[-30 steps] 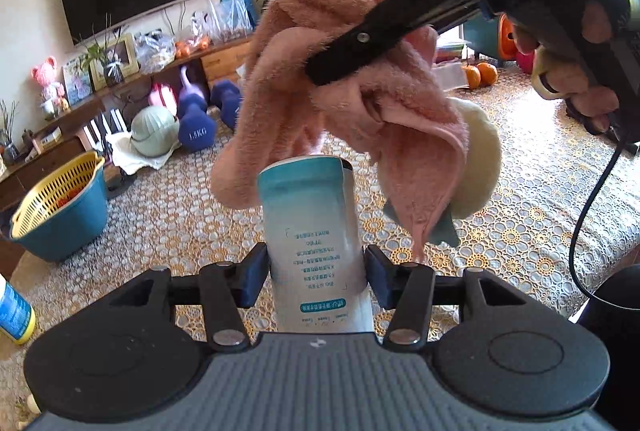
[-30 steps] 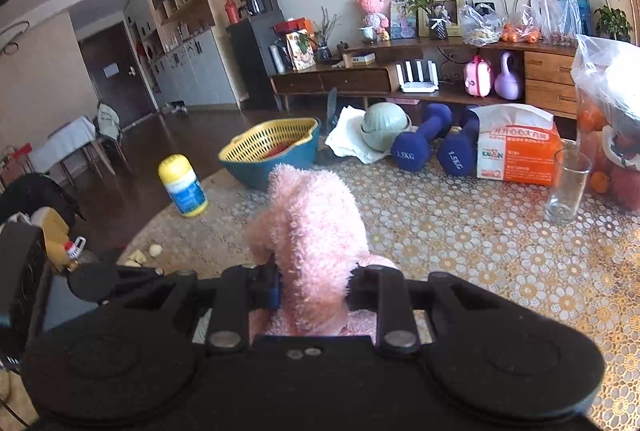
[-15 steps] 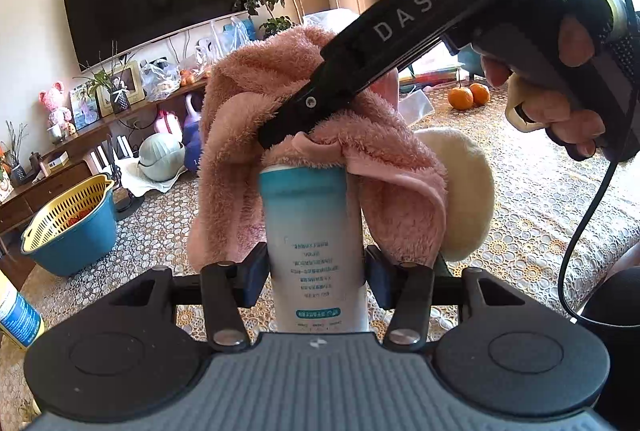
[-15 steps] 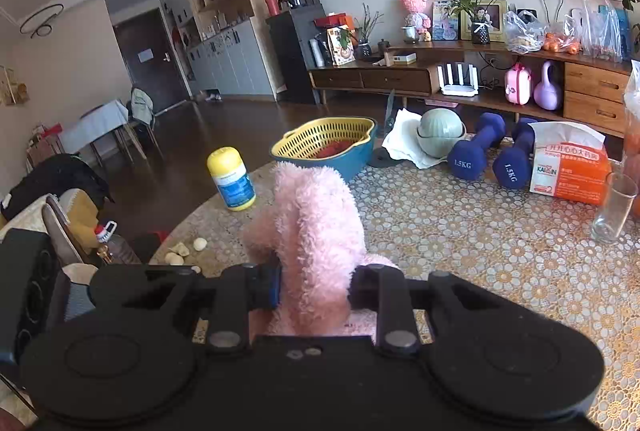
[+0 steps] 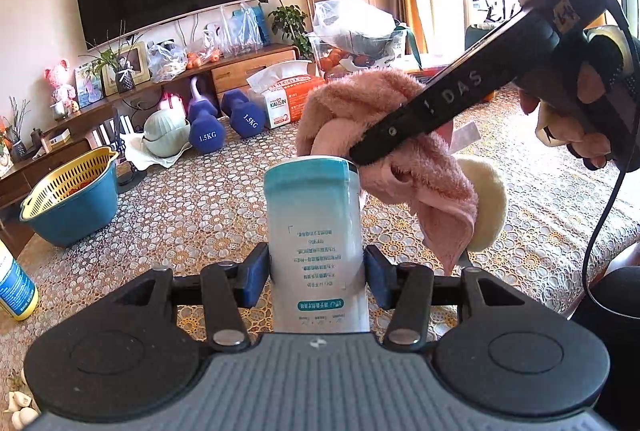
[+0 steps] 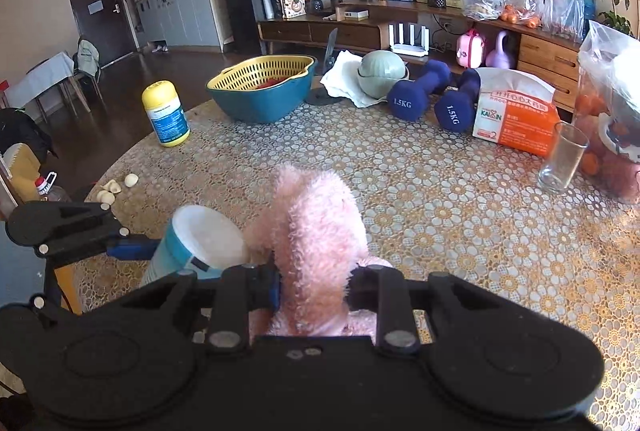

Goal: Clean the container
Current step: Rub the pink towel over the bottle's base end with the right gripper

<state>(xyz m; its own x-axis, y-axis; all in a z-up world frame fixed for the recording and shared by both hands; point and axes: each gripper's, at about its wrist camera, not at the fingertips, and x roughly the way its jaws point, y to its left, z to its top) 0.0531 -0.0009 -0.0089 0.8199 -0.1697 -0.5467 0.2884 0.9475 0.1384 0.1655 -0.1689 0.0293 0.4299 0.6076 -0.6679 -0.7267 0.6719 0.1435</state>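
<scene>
Left wrist view: the left gripper (image 5: 317, 273) clamps its fingers on the white-and-teal container (image 5: 316, 231), held above the patterned bench (image 5: 180, 199); a pink cloth (image 5: 404, 151) sits against its top. Right wrist view: the right gripper (image 6: 314, 287) pinches that cloth (image 6: 316, 231) beside the container's rim (image 6: 208, 237), with 2 dumbbells (image 6: 436, 95) beyond.

A: Cloth position vs. one second ago?
B: Pink cloth (image 5: 404, 151) no longer draped over the container (image 5: 316, 231) top; right gripper (image 6: 314, 283) has carried it down beside the rim. Container now enters the right wrist view.
A: Noted.
</scene>
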